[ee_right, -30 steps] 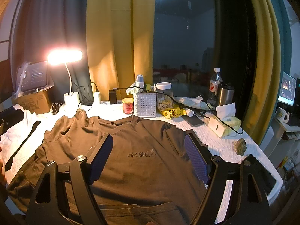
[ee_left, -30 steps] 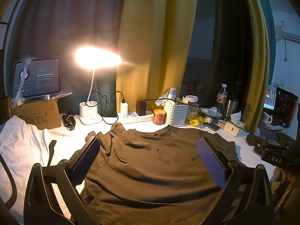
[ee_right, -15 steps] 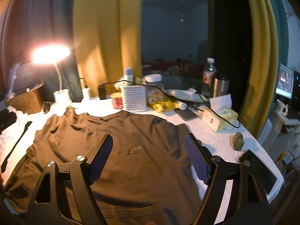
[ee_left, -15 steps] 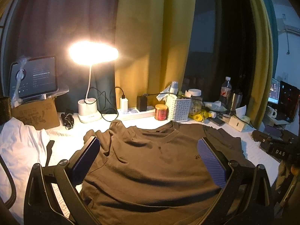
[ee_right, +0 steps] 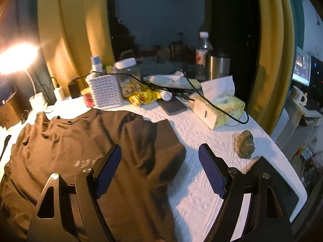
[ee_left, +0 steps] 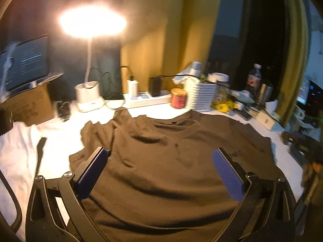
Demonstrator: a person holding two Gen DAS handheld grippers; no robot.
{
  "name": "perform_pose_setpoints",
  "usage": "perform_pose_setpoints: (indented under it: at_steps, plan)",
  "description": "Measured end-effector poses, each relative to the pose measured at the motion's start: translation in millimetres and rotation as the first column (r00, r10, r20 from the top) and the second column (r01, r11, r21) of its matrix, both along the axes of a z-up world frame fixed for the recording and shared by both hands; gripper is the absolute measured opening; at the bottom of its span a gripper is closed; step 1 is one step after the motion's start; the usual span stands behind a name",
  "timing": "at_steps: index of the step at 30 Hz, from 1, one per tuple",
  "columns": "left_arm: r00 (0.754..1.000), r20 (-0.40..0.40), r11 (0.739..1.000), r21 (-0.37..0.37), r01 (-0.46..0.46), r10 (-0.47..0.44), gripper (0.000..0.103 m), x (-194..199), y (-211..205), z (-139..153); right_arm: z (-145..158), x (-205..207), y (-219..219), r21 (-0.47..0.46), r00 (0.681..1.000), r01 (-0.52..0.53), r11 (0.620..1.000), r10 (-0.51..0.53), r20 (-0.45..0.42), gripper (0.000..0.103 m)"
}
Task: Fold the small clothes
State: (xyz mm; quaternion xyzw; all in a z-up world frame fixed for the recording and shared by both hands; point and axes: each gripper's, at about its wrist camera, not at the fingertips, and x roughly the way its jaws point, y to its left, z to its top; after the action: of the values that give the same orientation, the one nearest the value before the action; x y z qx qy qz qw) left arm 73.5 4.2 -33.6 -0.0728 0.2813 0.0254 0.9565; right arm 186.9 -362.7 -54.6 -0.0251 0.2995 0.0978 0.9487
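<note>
brown t-shirt (ee_left: pixel 161 173) lies spread flat on the white-covered desk (ee_right: pixel 201 133), collar toward the far edge, right sleeve (ee_right: pixel 155 141) lying toward the desk's right side; the left tool (ee_left: pixel 159 169) hovers over its chest, pads wide apart, holding nothing. right tool (ee_right: pixel 159 167) is open too, straddling the sleeve's edge; a lit lamp (ee_left: pixel 88 60) stands at the far left corner.

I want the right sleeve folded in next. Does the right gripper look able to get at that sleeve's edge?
Probably yes. The right gripper is open above the brown T-shirt, and the sleeve lies flat on the white cloth with nothing on it or between them.
</note>
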Motion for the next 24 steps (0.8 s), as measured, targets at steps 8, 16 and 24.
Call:
perform_pose_setpoints:
  at_steps: [8, 16, 24]
  plan:
    - [0.993, -0.088, 0.997, 0.046, -0.068, 0.072, 0.102, 30.2, -5.6, -16.6, -32.5, 61.3, -18.1, 0.023, 0.989, -0.053, 0.998, 0.055, -0.134, 0.081]
    - [0.983, -0.168, 0.997, 0.035, -0.065, 0.070, 0.102, 54.5, -5.8, -31.5, -62.2, 106.5, -22.9, 0.047, 0.959, -0.123, 0.991, 0.131, -0.250, 0.079]
    - [0.978, -0.195, 0.997, 0.032, -0.066, 0.071, 0.102, 62.0, -0.8, -39.1, -74.4, 112.9, 0.7, -0.026, 0.950, -0.179, 0.983, 0.166, -0.264, 0.035]
